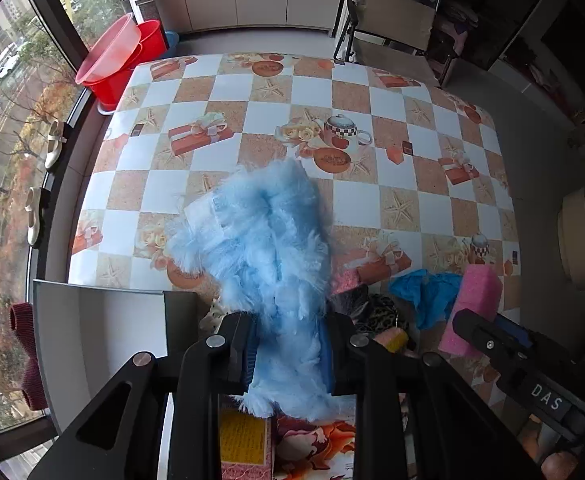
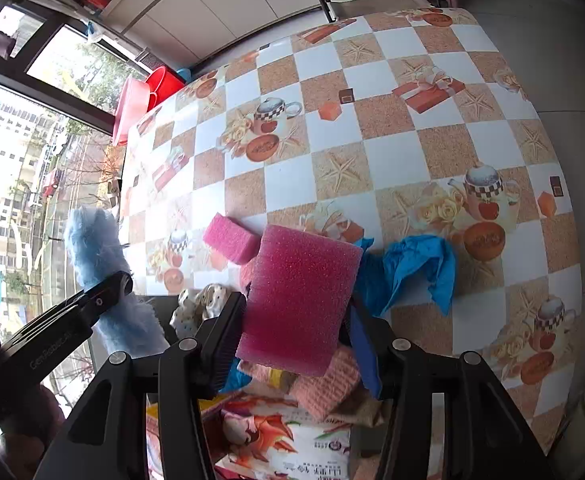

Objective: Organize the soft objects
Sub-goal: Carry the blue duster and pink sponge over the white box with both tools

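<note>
while a fluffy blue duster (image 1: 268, 248) is clamped in the left claw (image 1: 288, 356) and held above the checkered surface (image 1: 372, 92), a large pink sponge (image 2: 300, 300) is gripped by the right claw (image 2: 292, 344); a smaller pink sponge (image 2: 230, 238) and crumpled blue gloves (image 2: 408, 272) are left lying on the surface.

Home, high-rise flat: patterned oilcloth table (image 1: 332, 92), plastic basins (image 1: 112, 56) by window (image 1: 8, 128), folding chair (image 1: 388, 24)
</note>
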`<state>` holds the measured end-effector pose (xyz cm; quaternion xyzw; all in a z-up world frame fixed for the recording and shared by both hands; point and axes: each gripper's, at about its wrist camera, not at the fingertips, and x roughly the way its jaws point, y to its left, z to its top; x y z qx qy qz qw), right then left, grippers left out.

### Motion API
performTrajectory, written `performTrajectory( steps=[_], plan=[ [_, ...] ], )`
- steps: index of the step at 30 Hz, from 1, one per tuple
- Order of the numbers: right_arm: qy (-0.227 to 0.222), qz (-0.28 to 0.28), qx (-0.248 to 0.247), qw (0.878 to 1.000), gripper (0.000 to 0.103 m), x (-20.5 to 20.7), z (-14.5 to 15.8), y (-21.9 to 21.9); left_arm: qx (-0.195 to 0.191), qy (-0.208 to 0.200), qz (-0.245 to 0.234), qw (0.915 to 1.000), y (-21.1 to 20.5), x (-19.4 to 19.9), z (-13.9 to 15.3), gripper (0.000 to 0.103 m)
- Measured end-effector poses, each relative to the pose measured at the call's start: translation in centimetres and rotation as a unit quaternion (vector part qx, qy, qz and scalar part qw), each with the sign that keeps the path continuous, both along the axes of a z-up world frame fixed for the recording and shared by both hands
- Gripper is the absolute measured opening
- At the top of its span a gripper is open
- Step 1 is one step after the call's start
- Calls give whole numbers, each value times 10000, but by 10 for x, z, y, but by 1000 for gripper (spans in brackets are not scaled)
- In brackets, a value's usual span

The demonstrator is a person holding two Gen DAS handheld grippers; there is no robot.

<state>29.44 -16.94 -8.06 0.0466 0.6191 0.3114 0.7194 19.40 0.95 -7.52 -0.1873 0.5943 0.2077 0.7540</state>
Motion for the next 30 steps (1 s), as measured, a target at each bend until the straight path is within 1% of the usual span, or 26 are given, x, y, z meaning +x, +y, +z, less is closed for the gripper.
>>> performTrajectory(
  steps=[3, 7, 10, 15, 23, 30],
  plan=[
    [-55, 71, -39, 10000, 52, -16, 5, -2, 82, -27, -110, 9999, -7, -18, 12, 27],
    [-145, 109, -81, 9998, 52, -46, 14, -7, 259, -101, -410, 9988, -18, -43, 29, 27],
    [-220, 100, -153, 9996, 52, -68, 17, -12, 264, -130, -650, 9975, -27, -66, 38, 27],
    [-281, 8, -355, 9990, 52, -111, 18, -24, 186, -30, -1000, 9948, -41, -109, 42, 27],
    [-270, -147, -591, 9978, 52, -169, 18, -37, 42, 56, -1493, 9888, -61, -175, 44, 27],
    [-286, -125, -706, 9970, 52, -214, 20, -36, -85, 27, -1677, 9858, -64, -213, 47, 27]
  ],
)
